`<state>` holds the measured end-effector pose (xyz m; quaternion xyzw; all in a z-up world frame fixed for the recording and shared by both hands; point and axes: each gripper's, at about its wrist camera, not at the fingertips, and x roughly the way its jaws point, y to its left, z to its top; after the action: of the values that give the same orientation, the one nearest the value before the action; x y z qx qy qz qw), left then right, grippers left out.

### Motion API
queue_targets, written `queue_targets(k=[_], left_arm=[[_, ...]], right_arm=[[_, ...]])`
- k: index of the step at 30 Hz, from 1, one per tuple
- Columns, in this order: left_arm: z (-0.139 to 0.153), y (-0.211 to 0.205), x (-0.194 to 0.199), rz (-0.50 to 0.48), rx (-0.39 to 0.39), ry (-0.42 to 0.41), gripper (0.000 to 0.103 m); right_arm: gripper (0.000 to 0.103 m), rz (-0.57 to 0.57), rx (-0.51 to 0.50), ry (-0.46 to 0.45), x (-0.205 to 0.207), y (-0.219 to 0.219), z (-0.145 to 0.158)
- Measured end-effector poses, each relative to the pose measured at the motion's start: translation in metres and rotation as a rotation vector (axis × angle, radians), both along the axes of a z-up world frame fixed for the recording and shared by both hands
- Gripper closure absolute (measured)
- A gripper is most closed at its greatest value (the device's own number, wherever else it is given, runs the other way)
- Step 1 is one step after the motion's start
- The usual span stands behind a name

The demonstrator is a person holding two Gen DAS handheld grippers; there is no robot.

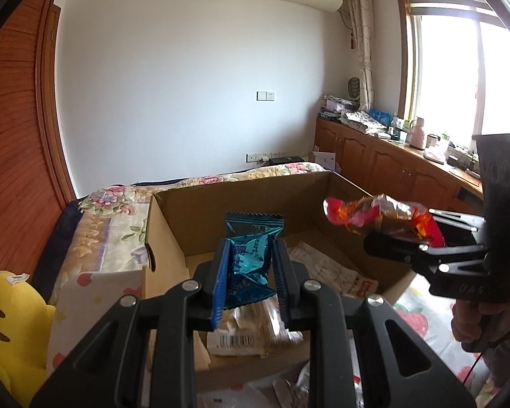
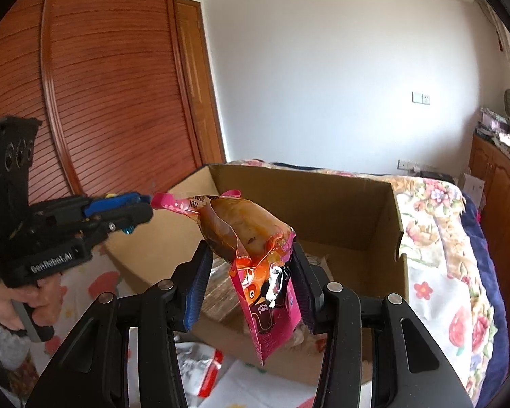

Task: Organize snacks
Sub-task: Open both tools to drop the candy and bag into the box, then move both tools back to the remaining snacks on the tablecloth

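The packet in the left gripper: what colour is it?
Shiny teal-blue packet, clearest in the left wrist view.

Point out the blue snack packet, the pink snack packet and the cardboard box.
blue snack packet (image 1: 246, 255): left wrist view, printed face.
pink snack packet (image 2: 272, 302): right wrist view, lower printed half.
cardboard box (image 1: 241, 193): left wrist view, far inner wall.

Both grippers are hanging over the open cardboard box (image 1: 241, 197), and nothing is blocking the way down. Its upright walls are fencing every side. Snack packets (image 1: 255, 326) are covering the near floor; the far floor is lying bare. The yellow plush (image 1: 13, 323) is crowding the left flank.
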<state>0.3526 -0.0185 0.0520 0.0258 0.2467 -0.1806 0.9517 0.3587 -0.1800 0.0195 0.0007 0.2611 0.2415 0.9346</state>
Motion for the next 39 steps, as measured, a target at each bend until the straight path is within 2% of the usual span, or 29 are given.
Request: queue_targets(k=[8,20,29,32,39], left_arm=[[-0.013,-0.004,0.017,0.010,0.015,0.016,0.081],[-0.029,-0.006,0.031,0.038,0.024,0.057,0.078],[-0.036,-0.014,0.029,0.043,0.046,0.067,0.077],[-0.037,-0.016,0.026,0.042,0.050,0.066,0.072],[-0.030,-0.016,0.009,0.039,0.054,0.045,0.071]], right_arm=[[0.057,-0.022,0.018,0.027,0.021,-0.003,-0.018],[0.057,-0.045,-0.002,0.052,0.025,0.001,-0.030],[0.053,-0.035,-0.029,0.032,0.025,0.006,-0.032],[0.048,-0.031,-0.027,0.018,0.024,0.004,-0.033],[0.048,-0.027,-0.025,0.012,0.022,0.003,-0.034]])
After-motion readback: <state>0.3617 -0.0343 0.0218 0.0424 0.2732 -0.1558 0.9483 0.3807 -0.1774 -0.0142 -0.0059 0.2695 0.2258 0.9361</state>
